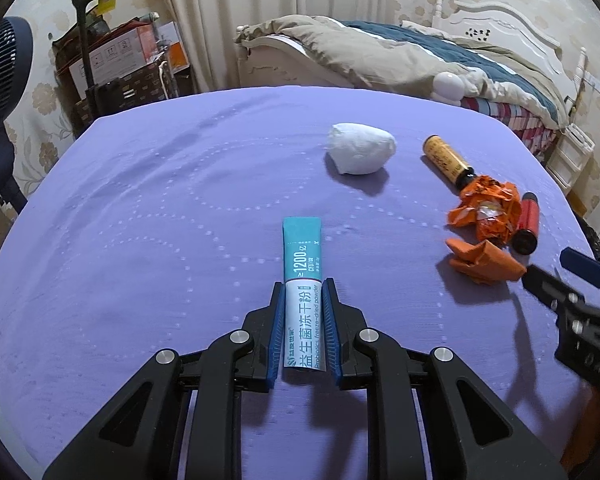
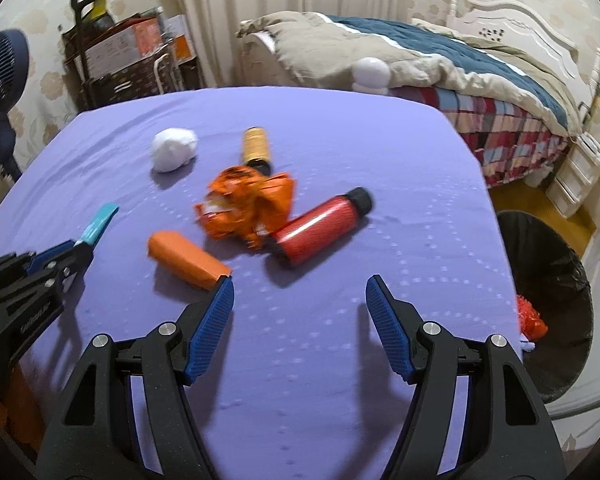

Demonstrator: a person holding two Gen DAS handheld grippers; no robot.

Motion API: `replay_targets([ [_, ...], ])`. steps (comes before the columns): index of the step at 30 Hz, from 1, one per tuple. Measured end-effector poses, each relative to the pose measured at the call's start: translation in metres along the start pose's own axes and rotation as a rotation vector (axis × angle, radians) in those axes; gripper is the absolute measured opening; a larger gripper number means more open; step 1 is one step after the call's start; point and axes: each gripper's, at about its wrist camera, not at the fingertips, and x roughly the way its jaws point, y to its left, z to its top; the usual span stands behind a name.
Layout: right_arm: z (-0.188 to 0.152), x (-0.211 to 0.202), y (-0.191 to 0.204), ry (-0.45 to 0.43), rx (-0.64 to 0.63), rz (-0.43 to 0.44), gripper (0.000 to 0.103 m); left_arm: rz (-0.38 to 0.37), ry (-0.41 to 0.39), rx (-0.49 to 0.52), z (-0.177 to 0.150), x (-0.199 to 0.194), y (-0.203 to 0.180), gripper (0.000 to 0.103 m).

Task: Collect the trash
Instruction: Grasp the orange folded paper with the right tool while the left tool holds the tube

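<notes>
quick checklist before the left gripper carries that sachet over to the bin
1. Left gripper gripping the probiotic sachet: ok, jaws clamp its lower half.
2. Sachet clear of other trash: ok, the tissue ball lies apart.
3. Right gripper empty: ok, jaws wide open, nothing between them.
4. Path to the bin: not ok, right gripper and the orange wrapper lie between.
5. Room in the bin: cannot tell, only red trash shows.
</notes>
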Motion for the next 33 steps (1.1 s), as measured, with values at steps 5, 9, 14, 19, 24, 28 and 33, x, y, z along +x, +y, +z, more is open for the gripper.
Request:
replay_targets([
  [5,-0.003,-0.001,0.019,0.007,-0.053,0.023,0.068,0.015,-0.002,-0.022,0.0,0.0,0.012,0.02],
  [9,-0.005,-0.002,0.025,0.01,-0.062,0.037,0.068,0.025,-0.004,-0.038,-0.001,0.0,0.022,0.02],
  [14,-0.008,-0.004,0.034,0.015,-0.084,0.05,0.068,0.034,-0.004,-0.056,-0.003,-0.001,0.032,0.02],
  [19,-0.009,-0.004,0.046,0.019,-0.106,0.064,0.068,0.037,-0.007,-0.069,-0.004,-0.003,0.039,0.02],
  [24,-0.008,-0.002,0.057,0.022,-0.127,0.077,0.068,0.035,-0.008,-0.083,-0.004,-0.003,0.047,0.02],
  [28,-0.003,0.005,0.064,0.03,-0.13,0.094,0.068,0.033,-0.01,-0.088,-0.004,-0.003,0.049,0.02],
  [33,0.007,0.015,0.077,0.037,-0.155,0.089,0.067,0.033,-0.012,-0.099,-0.003,-0.002,0.053,0.02],
])
